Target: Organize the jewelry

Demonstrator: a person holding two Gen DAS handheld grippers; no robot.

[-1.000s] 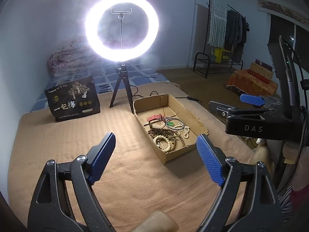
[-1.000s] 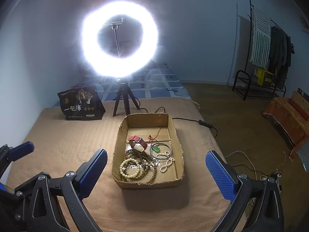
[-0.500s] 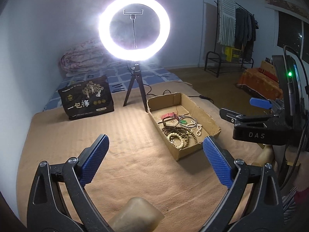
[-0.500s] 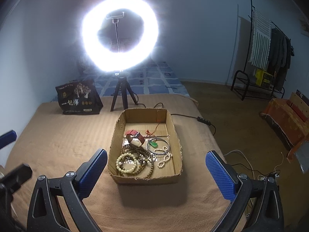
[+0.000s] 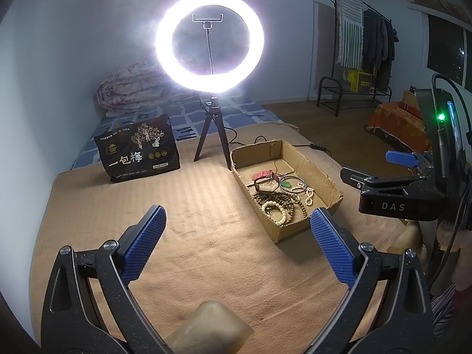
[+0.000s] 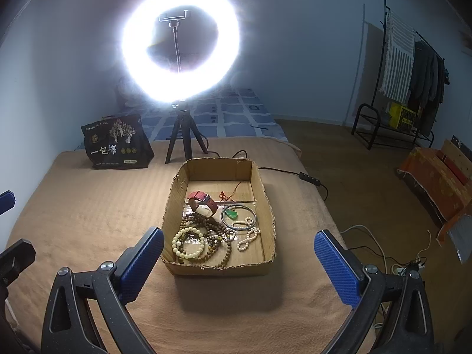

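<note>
The jewelry (image 6: 216, 230) lay heaped together in the near half of a shallow cardboard box (image 6: 267, 194) that stood on the tan blanket (image 6: 88, 206) of a bed, in the middle of the right wrist view and right of centre in the left wrist view. In the heap were a red-strapped watch (image 6: 203, 203), a green pendant (image 6: 231, 214) inside a dark bangle (image 6: 239, 221), a white pearl strand (image 6: 249, 237), a cream bead bracelet (image 6: 188, 243) and brown bead strings (image 6: 218, 242), some of them overlapping or tangled; the far half of the box was nearly bare except for a thin red cord (image 6: 227, 196). As a judgement, that fitted two stages equally well: pieces gathered into the box as the tidying wanted, or a mixed pile waiting to be sorted out of it, and the pictures did not settle which. No piece lay on the blanket outside the box as far as could be seen. The right gripper (image 6: 239, 262) hovered just short of the box's near wall, its blue pads spread wide and holding nothing, the box centred between them. The left gripper (image 5: 237, 244) was likewise spread wide and empty, over bare blanket, with the box up and to its right. A ring light (image 6: 180, 42) on a tripod and a black bag (image 6: 116, 143) stood beyond.
</note>
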